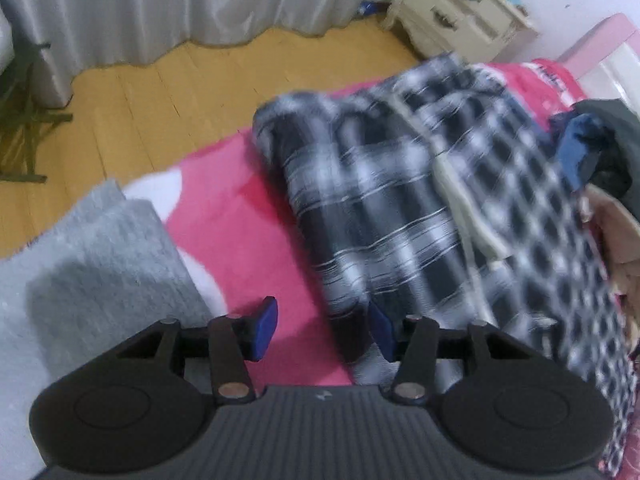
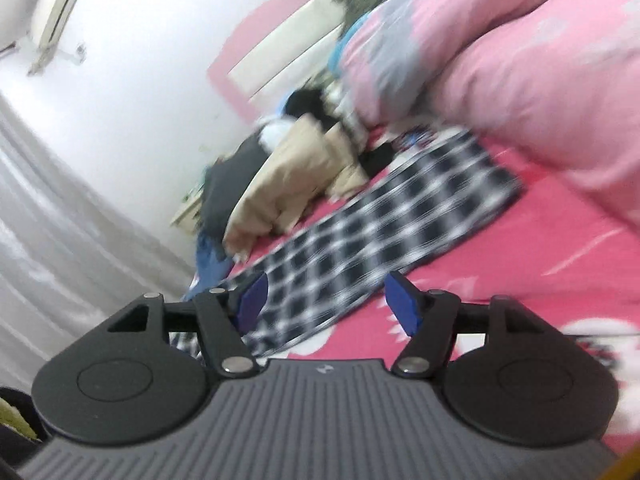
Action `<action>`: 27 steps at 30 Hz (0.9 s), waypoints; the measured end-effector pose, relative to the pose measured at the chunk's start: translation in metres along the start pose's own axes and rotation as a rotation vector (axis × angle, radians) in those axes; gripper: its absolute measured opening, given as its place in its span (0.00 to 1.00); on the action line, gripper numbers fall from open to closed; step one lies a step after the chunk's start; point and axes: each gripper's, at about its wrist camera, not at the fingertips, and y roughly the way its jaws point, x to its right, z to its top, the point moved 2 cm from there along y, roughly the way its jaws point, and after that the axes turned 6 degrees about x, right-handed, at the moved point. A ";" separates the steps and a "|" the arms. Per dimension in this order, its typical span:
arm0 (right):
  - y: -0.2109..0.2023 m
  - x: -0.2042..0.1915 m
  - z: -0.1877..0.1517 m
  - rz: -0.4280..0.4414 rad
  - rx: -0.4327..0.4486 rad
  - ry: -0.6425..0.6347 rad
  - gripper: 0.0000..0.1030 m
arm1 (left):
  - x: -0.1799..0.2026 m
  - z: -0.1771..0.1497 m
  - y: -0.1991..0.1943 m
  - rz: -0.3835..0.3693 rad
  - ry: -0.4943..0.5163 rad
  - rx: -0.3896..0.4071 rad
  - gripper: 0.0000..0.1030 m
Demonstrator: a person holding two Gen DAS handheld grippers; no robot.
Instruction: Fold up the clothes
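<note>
Left wrist view: grey knit (image 1: 96, 264) at left on pink bed sheet (image 1: 236, 216); left gripper (image 1: 322, 326) wide, empty. Plaid shirt (image 1: 400, 208) just ahead, its edge near right finger. Soft, light, floppy; likely best pinched at hem corner. Right gripper (image 2: 326, 302) wide, empty, hovering over shirt's near end.
</note>
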 end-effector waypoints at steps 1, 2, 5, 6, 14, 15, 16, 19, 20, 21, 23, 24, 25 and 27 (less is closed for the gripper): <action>-0.014 0.007 0.005 -0.016 0.032 0.029 0.63 | 0.000 0.000 0.001 -0.001 0.009 0.004 0.49; -0.028 0.015 0.010 -0.032 0.065 0.058 0.63 | 0.000 -0.001 0.001 -0.002 0.008 0.008 0.48; -0.059 0.043 0.014 -0.064 0.122 0.185 0.64 | 0.001 -0.002 0.000 -0.013 0.007 0.013 0.48; -0.062 0.053 0.008 -0.085 0.108 0.227 0.64 | 0.002 -0.002 -0.001 -0.011 0.009 0.013 0.48; -0.034 0.104 -0.072 -0.279 -0.137 0.311 0.64 | 0.013 -0.012 -0.007 -0.015 0.028 0.022 0.43; -0.022 0.102 -0.078 -0.264 -0.166 0.297 0.64 | 0.013 -0.014 -0.008 0.002 0.040 0.034 0.42; -0.010 0.099 -0.083 -0.248 -0.193 0.273 0.64 | 0.016 -0.016 -0.011 0.013 0.057 0.053 0.42; 0.028 0.086 -0.089 -0.212 -0.255 0.169 0.63 | 0.030 -0.021 -0.026 0.051 0.146 0.128 0.42; 0.040 0.084 -0.091 -0.208 -0.277 0.136 0.63 | 0.036 -0.023 -0.034 0.055 0.183 0.150 0.45; 0.051 0.083 -0.093 -0.207 -0.300 0.104 0.62 | 0.044 -0.027 -0.041 0.055 0.233 0.173 0.47; 0.071 0.083 -0.099 -0.216 -0.353 0.054 0.61 | 0.063 -0.032 -0.050 0.059 0.346 0.221 0.55; 0.078 0.084 -0.104 -0.217 -0.388 0.051 0.56 | 0.073 -0.035 -0.053 0.052 0.398 0.235 0.55; 0.084 0.085 -0.110 -0.215 -0.424 0.051 0.46 | 0.086 -0.039 -0.056 0.033 0.449 0.240 0.55; 0.089 0.079 -0.115 -0.183 -0.455 0.022 0.20 | 0.111 -0.047 -0.062 -0.047 0.518 0.226 0.55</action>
